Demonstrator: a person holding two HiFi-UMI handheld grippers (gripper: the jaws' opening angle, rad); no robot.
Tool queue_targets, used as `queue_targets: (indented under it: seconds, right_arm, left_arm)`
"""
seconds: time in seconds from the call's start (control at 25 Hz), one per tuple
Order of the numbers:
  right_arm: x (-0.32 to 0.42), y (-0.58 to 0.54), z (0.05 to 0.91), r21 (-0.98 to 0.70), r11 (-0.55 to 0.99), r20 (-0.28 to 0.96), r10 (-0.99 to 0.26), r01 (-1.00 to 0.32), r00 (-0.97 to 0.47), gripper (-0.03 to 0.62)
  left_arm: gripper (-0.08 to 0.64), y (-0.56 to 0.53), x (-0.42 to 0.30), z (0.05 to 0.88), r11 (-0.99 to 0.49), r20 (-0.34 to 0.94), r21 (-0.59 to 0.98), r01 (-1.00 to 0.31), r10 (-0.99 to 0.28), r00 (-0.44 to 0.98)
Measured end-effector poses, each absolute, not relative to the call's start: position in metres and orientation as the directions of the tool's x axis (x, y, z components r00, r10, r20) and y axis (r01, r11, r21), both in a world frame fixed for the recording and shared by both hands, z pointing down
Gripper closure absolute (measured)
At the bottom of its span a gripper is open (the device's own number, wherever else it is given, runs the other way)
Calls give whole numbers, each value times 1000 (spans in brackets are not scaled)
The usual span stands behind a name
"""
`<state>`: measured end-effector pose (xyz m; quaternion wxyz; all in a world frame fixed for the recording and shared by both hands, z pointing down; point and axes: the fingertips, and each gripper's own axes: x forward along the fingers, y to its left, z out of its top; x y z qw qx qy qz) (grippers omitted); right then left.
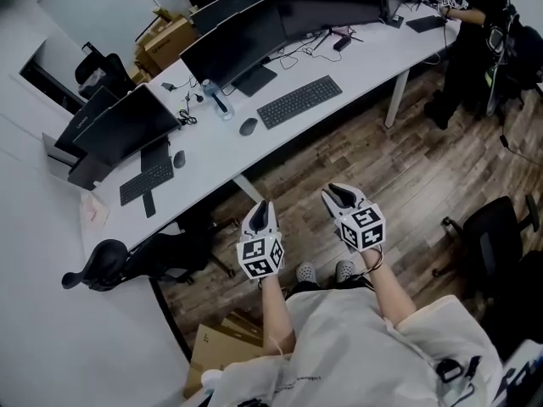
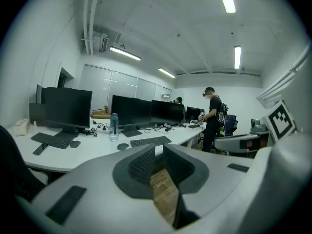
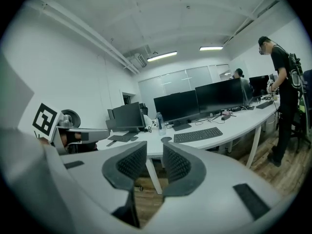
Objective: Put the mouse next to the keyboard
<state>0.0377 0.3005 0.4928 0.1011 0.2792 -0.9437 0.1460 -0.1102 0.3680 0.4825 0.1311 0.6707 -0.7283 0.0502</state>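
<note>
A dark mouse (image 1: 248,126) lies on the long white desk (image 1: 365,62), just left of a black keyboard (image 1: 299,101) in front of a large monitor (image 1: 237,45). The left gripper view shows the same mouse (image 2: 123,146) and keyboard (image 2: 150,141) beyond the jaws; the right gripper view has the mouse (image 3: 166,139) and keyboard (image 3: 197,135) too. Both grippers hang over the wooden floor, well short of the desk. My left gripper (image 1: 261,213) (image 2: 159,152) is shut and holds nothing. My right gripper (image 1: 339,195) (image 3: 154,152) stands open with nothing between its pads.
A second keyboard (image 1: 146,181) and mouse (image 1: 179,158) sit further left on the desk. A water bottle (image 1: 219,102) stands near the first mouse. Black office chairs are at the desk's left (image 1: 127,261) and by my right (image 1: 501,227). A person (image 1: 467,41) stands at the far end.
</note>
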Motion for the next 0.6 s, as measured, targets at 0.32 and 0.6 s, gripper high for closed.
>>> queue_targets:
  seconds: [0.32,0.6]
  right_arm:
    - [65,283,490,-259,774,256,-522,-578,-814,400]
    - [86,264,496,-256,774,262,-521,-579,-812,365]
  left_arm:
    - [410,348,-102,476,121,240,73,-990,-965,-100]
    - [385,328,-99,481,164,238,82,-983,-961,-140]
